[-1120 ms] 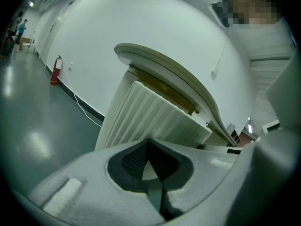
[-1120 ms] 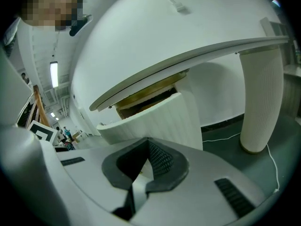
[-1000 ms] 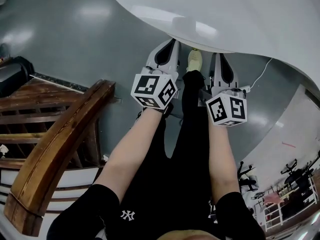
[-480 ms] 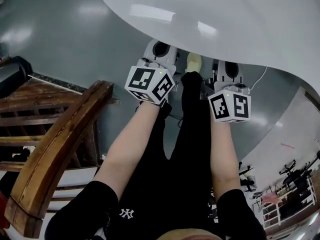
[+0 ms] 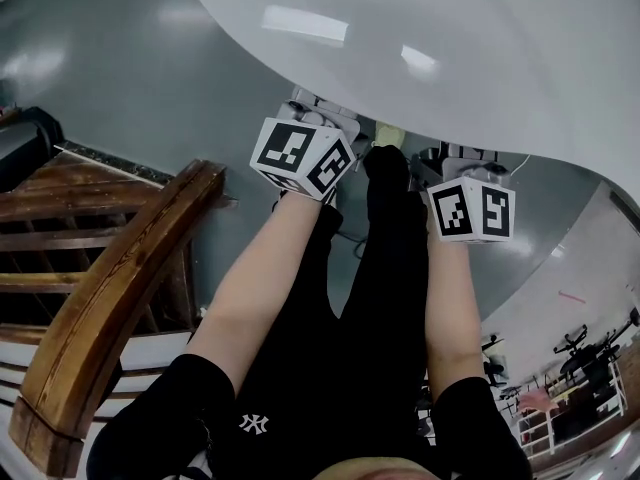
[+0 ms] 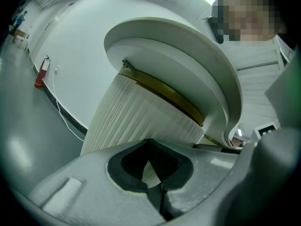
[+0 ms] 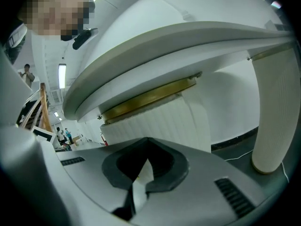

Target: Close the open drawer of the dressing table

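Note:
The white dressing table's curved top (image 5: 480,48) fills the upper head view. Under it, the left gripper view shows a ribbed white body (image 6: 136,121) with a gold band (image 6: 164,95). The right gripper view shows the same ribbed front (image 7: 160,124) and gold band (image 7: 146,98). I cannot make out an open drawer. My left gripper (image 6: 157,175) and right gripper (image 7: 140,175) are both shut on nothing and point at the ribbed front. In the head view only their marker cubes (image 5: 300,158) (image 5: 470,211) show; the jaws are hidden under the top.
A brown wooden rail (image 5: 110,288) stands at the left over grey floor (image 5: 120,78). A ribbed white leg (image 7: 275,112) stands at the right. A red fire extinguisher (image 6: 41,73) and a cable (image 6: 61,112) lie along the far wall. The person's shoe (image 5: 388,136) peeks out between the grippers.
Both grippers have moved forward under the white top, so their jaws, visible a second ago in the head view, are now covered by it.

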Demonstrator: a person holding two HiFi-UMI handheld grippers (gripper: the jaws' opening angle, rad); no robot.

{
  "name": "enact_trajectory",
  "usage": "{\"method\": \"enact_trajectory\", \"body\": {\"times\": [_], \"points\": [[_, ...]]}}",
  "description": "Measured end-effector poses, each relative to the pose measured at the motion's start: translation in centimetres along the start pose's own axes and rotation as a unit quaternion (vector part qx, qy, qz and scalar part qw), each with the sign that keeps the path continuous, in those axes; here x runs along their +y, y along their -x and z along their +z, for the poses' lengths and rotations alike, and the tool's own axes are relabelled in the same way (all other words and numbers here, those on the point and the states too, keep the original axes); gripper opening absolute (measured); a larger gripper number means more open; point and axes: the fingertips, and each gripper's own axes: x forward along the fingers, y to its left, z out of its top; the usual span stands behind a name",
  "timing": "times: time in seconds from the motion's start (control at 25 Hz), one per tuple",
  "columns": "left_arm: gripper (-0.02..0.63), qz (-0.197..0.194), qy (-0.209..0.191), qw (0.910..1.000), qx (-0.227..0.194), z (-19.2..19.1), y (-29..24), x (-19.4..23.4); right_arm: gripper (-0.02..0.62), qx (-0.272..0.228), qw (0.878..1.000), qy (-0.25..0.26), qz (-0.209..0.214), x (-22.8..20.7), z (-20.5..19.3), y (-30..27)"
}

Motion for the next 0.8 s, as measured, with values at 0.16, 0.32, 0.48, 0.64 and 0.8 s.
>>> {"method": "enact_trajectory", "body": {"times": [0.16, 0.32, 0.48, 0.64, 0.8], "points": [[0.009, -0.006, -0.009, 0.9999, -0.006, 0.3, -0.4, 0.2, 0.015, -0.007, 1.000, 0.005, 0.003, 0.0, 0.2, -0.5], [0.009, -0.014, -0.010, 0.9998, -0.014, 0.4, -1.0, 0.3, 0.015, -0.014, 1.000, 0.010, 0.008, -0.3, 0.4, -1.0], [0.009, -0.026, -0.014, 0.9994, -0.019, 0.5, -1.0, 0.5, 0.015, -0.018, 1.000, 0.018, 0.014, -0.1, 0.4, -1.2], [0.009, -0.028, -0.021, 0.9992, -0.018, 0.6, -0.5, 0.5, 0.015, -0.015, 0.999, 0.024, 0.016, 0.2, 0.4, -0.9], [0.009, -0.019, -0.025, 0.9995, -0.003, 0.3, -0.1, 0.3, 0.015, 0.004, 1.000, 0.029, 0.006, -0.3, 0.2, -0.2]]}}
